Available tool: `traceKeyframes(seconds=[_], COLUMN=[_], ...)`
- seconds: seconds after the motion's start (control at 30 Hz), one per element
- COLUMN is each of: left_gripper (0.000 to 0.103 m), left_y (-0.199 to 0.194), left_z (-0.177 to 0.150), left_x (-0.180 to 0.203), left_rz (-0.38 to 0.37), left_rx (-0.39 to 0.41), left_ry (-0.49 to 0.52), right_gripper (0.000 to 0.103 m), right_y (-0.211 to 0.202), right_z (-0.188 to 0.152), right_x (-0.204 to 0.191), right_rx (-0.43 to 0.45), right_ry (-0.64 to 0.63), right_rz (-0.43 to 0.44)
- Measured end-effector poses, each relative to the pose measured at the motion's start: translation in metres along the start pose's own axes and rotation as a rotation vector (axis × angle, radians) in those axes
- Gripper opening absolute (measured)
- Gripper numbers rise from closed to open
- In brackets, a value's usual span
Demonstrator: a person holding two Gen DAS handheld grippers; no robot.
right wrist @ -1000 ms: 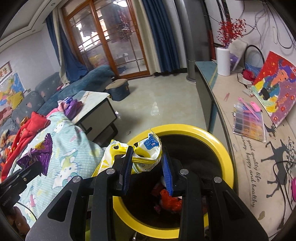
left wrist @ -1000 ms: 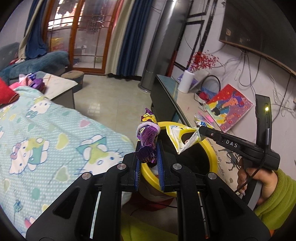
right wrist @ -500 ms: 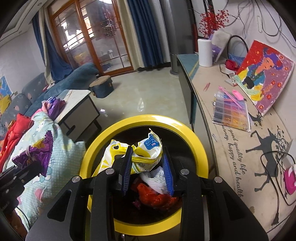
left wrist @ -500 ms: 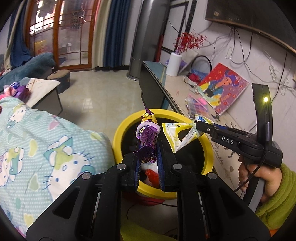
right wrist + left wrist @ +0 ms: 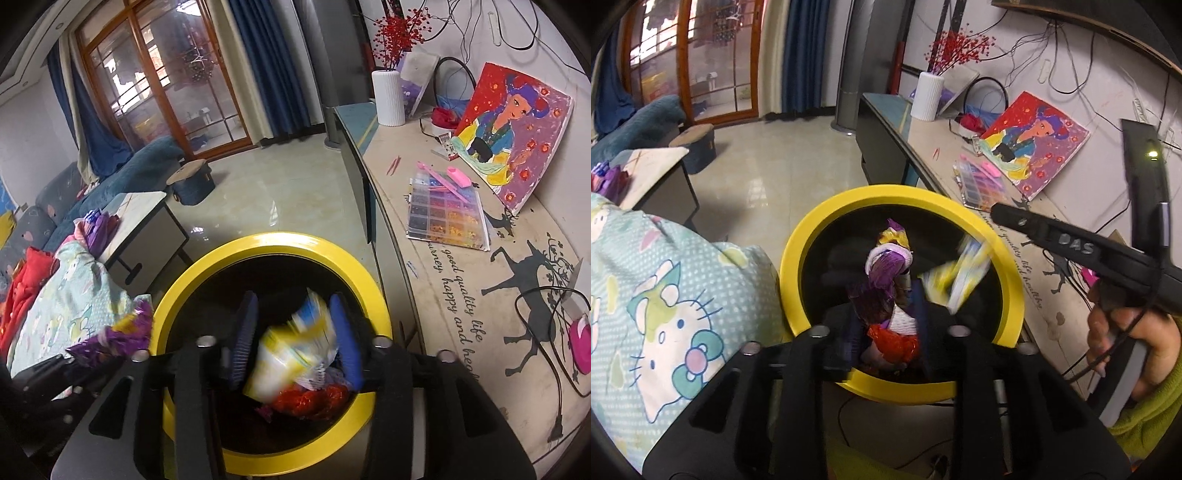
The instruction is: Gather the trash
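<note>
Yellow plastic forms the thick, smooth rim of the bin (image 5: 798, 258), a round container with a dark interior in which crumpled red foil (image 5: 894, 341) and white paper scraps are already lying. Above its mouth, the left tongs (image 5: 886, 314) are seen, and a purple crinkled wrapper (image 5: 884, 266) stands upright between the blue ribbed pads. In the left wrist view the pads appear slightly parted around it, so whether it is gripped or just let go cannot be told. The right tongs (image 5: 295, 332) are spread wide, and the yellow-and-white snack bag (image 5: 295, 350) between them is motion-blurred, judged to be falling free into the bin.

Both wrappers are thin, glossy film, light and springy; such material can be expected to cling to ribbed pads or to drift sideways. Should the purple wrapper stick to a pad, it could be carried back out of the bin when the tongs are lifted. A piece released near the rim at 9 o'clock could be deflected onto the soft cartoon-print quilt (image 5: 665, 295) touching the bin there. At 3 o'clock lies the tabletop (image 5: 443, 277), matte and printed with lettering, where a bead box (image 5: 447, 218) and loose cables could be disturbed by a wide swing.
</note>
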State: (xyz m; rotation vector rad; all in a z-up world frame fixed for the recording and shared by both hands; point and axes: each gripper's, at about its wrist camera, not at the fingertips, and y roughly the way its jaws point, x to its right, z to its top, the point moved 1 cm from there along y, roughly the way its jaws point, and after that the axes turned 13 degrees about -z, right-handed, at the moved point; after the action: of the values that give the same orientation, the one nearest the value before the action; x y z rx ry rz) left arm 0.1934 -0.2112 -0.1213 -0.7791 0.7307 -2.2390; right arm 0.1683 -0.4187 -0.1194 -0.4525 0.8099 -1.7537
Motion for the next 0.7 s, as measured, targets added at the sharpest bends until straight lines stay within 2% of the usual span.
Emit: traceKeyframes(seconds=[0.03,0.1,0.17,0.2,0.3,0.4,0.57,0.67,0.7], left_gripper=[0.045,0.059,0.068,0.077,0.081,0.092,0.092,0.092,0.092], left_y=[0.000,-0.003,-0.009,-0.013,-0.025,-0.042,-0.079,-0.105,-0.112], left_z=[0.000,0.000,0.001,0.002,0.004,0.006,0.005,0.001,-0.001], left_x=[-0.001,-0.004,-0.006,-0.009,-0.014,-0.022,-0.037,-0.044,-0.046], left_rz=[0.011,0.016,0.027,0.038,0.061,0.101,0.157,0.210,0.229], left_rx=[0.003,0.015,0.031,0.040,0.073,0.110,0.171,0.215,0.229], left_ry=[-0.006,-0.016,-0.026,-0.035,-0.056,-0.086,-0.123,-0.139,-0.141], right_gripper=[0.046,0.049,0.055,0.056,0.062,0.070,0.088,0.097,0.097], right_y=[-0.001,-0.005,-0.010,-0.012,-0.023,-0.038,-0.071,-0.089,-0.096], right_z=[0.001,0.002,0.004,0.004,0.006,0.009,0.009,0.005,0.002], right_x=[0.000,-0.001,-0.003,-0.005,-0.012,-0.023,-0.053,-0.074,-0.081], right_rx=[0.003,0.014,0.032,0.038,0.065,0.100,0.176,0.212,0.223], right_ry=[-0.001,-0.001,-0.002,-0.002,-0.009,-0.022,-0.074,-0.106,-0.117], right_rz=[0.002,0.003,0.007,0.011,0.030,0.057,0.116,0.119,0.127])
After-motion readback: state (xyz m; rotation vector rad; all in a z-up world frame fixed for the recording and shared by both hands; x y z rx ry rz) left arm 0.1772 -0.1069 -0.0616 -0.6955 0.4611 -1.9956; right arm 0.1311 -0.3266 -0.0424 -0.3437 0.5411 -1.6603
